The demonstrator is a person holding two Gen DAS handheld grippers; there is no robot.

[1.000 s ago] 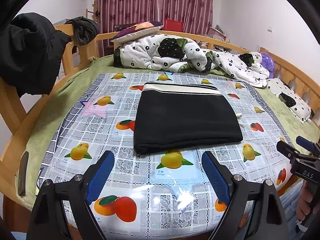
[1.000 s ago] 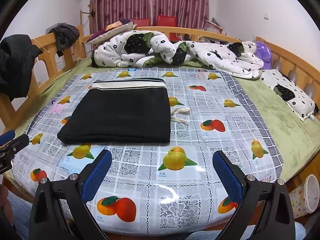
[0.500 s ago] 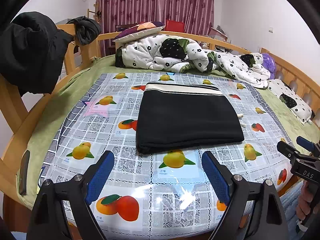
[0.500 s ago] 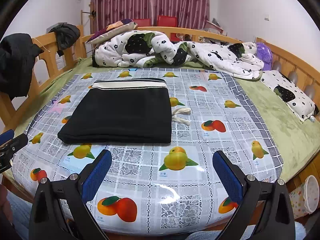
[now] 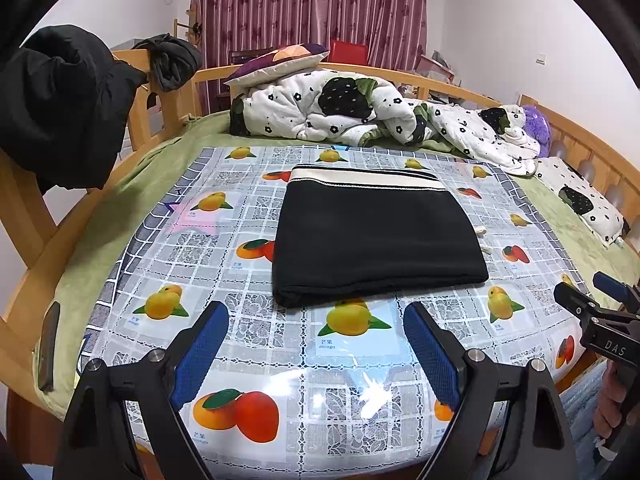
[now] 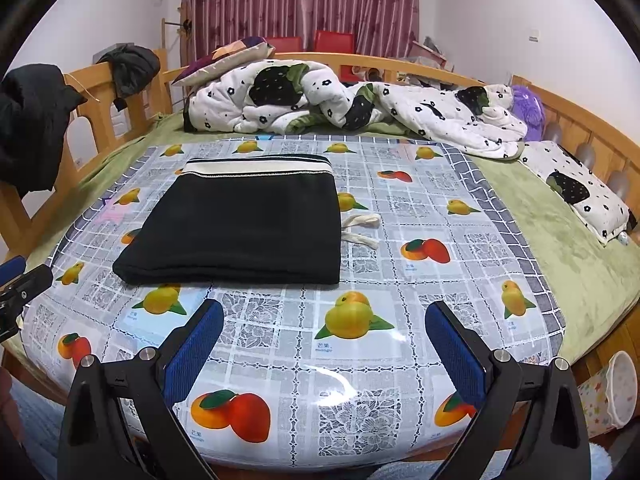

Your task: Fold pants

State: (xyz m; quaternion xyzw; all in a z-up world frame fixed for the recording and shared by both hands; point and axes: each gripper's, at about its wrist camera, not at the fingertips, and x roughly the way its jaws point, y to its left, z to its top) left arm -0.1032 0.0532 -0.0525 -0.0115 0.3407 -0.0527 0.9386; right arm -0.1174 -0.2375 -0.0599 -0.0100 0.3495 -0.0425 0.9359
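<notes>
The black pants (image 5: 376, 240) lie folded into a flat rectangle on the fruit-print cloth (image 5: 248, 320), striped cream waistband at the far edge. They also show in the right wrist view (image 6: 240, 232), with white drawstrings (image 6: 360, 228) sticking out on the right. My left gripper (image 5: 316, 324) is open and empty, held above the near edge of the cloth, short of the pants. My right gripper (image 6: 324, 324) is open and empty, also near the front edge. Each gripper shows at the edge of the other's view.
A rumpled white floral quilt (image 5: 360, 112) and a pillow (image 5: 280, 60) lie at the far end of the bed. Dark jackets (image 5: 60, 108) hang on the wooden rail at left. A patterned bin (image 6: 608, 396) stands on the floor at right.
Both grippers have drawn back and risen slightly; the pants look a little farther away. The pants have not moved.
</notes>
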